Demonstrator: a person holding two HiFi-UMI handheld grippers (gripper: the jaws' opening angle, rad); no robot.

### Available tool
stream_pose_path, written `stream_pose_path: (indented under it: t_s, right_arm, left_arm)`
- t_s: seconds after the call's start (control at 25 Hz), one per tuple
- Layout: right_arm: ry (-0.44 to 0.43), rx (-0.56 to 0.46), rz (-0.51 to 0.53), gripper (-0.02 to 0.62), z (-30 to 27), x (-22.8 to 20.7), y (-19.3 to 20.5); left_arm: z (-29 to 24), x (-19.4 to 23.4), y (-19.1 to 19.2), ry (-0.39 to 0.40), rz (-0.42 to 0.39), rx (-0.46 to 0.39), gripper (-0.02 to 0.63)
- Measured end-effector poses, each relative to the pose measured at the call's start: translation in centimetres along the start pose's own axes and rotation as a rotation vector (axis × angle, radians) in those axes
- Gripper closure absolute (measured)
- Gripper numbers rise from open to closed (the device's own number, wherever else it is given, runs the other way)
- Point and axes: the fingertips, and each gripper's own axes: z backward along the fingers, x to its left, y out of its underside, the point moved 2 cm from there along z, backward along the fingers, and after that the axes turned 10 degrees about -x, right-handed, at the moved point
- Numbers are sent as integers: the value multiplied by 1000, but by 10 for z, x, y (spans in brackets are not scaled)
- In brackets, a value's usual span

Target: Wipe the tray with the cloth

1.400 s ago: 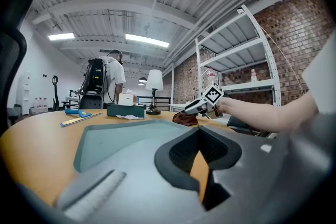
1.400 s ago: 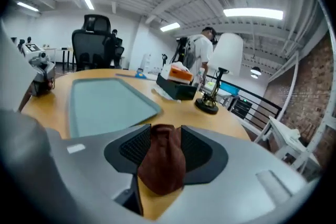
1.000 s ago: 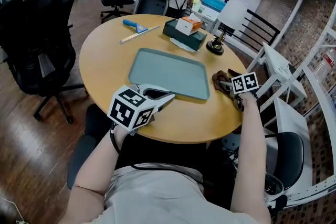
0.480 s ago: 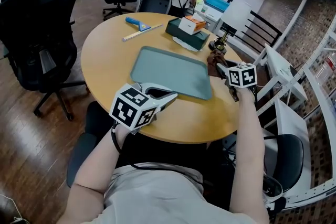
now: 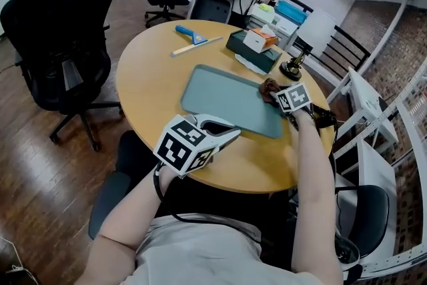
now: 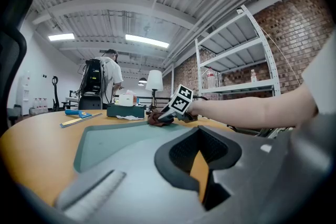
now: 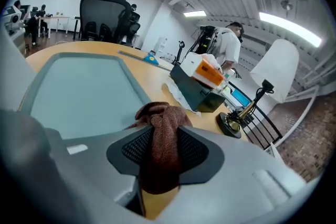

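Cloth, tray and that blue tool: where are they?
cloth (image 7: 161, 115): right gripper view, on its bunched top.
tray (image 5: 223, 98): head view, on its bare middle.
blue tool (image 5: 189, 31): head view, on its blue part.

Muted teal tray (image 5: 227, 100), reddish-brown cloth (image 7: 163, 134), tan table (image 5: 147, 77)

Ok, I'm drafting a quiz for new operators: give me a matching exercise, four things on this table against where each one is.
1 cloth
2 tray
3 blue tool
4 orange-and-white box

A on the dark green box
B in the right claw
C flat, middle of the table
D far side, beside the long strip

Pairs: 1-B, 2-C, 3-D, 4-A.
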Motion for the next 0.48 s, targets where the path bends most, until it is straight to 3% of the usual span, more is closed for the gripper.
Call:
stream_pose_path:
  t_s: [0.48]
  right_arm:
    - [-121, -71, -27, 453, 45, 43, 12]
  left_arm:
    - [2, 0, 0, -1, 1, 3, 604]
